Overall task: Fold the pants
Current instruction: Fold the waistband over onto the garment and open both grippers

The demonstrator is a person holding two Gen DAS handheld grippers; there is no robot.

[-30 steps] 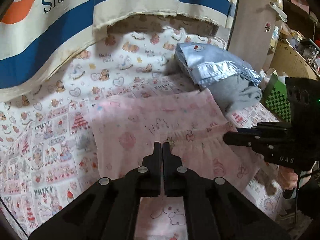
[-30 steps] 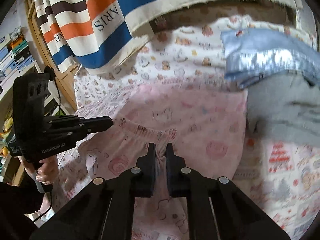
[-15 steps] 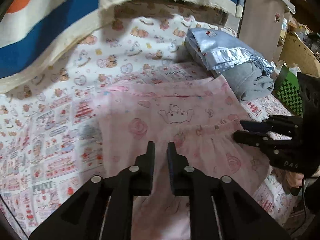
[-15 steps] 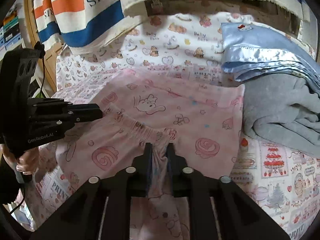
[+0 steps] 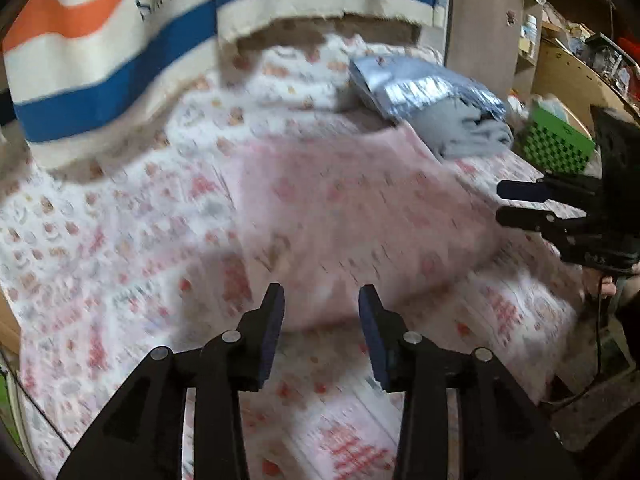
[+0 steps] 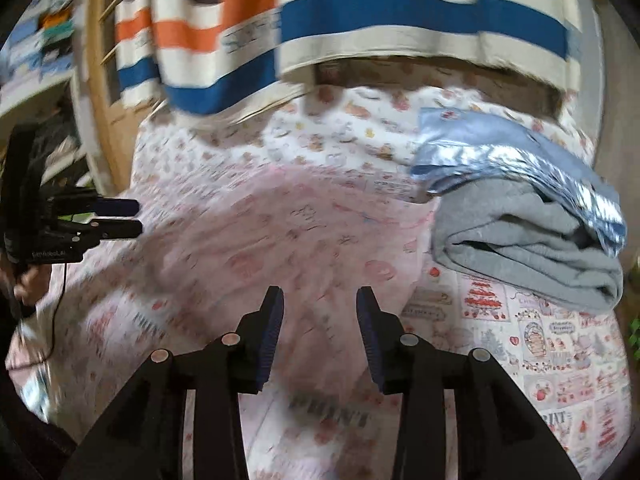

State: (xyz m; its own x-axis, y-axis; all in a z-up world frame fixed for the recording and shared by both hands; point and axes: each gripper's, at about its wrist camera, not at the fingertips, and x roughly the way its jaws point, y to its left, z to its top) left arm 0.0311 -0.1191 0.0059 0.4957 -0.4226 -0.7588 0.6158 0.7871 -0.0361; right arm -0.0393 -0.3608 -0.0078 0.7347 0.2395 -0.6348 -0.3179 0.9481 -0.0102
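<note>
Folded pink printed cotton pants [image 5: 352, 216] lie on a cartoon-patterned bedsheet [image 5: 120, 240] below a striped hanging towel [image 6: 400, 20]. Left gripper [image 5: 321, 308] and right gripper [image 6: 319, 308] jaws are opening, grasping nothing. Motion blur obscures the prints.

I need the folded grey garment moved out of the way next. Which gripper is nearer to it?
Right. The right gripper sits over the pink pants, with the grey garment just beside it. The left gripper is at the pants' far side, with them between. Both jaws are opening.
</note>
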